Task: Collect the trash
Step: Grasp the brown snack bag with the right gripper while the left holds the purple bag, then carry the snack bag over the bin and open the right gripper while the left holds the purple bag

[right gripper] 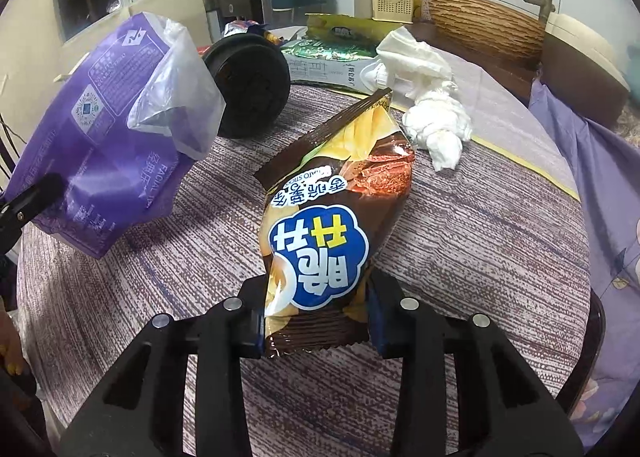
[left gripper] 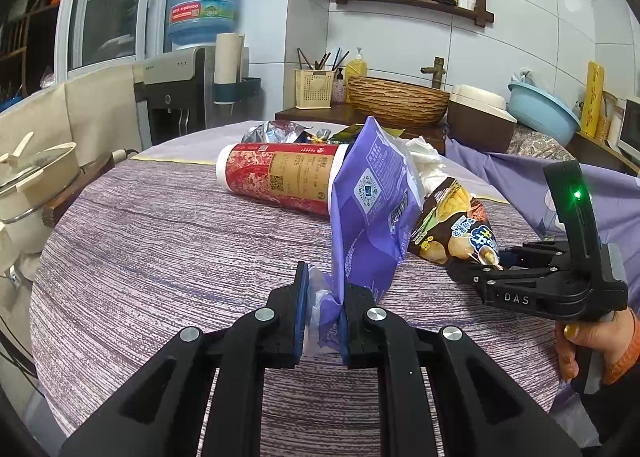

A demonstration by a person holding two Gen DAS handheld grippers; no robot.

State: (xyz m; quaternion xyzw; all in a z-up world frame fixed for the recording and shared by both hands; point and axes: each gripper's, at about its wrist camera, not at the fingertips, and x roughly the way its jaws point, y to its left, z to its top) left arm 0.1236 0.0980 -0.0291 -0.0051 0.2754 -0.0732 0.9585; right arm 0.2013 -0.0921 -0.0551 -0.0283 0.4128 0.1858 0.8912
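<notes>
On table [left gripper: 160,241]: one canister [left gripper: 276,177], two held bags, one tissue wad [right gripper: 432,117].

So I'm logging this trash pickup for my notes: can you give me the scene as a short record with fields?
surface: round table with a striped purple cloth
left gripper: shut on the purple tissue pack, held up
right gripper: shut on the brown snack bag, pads at its bottom edge
left on table: red canister on its side, crumpled white tissue, green packet
</notes>
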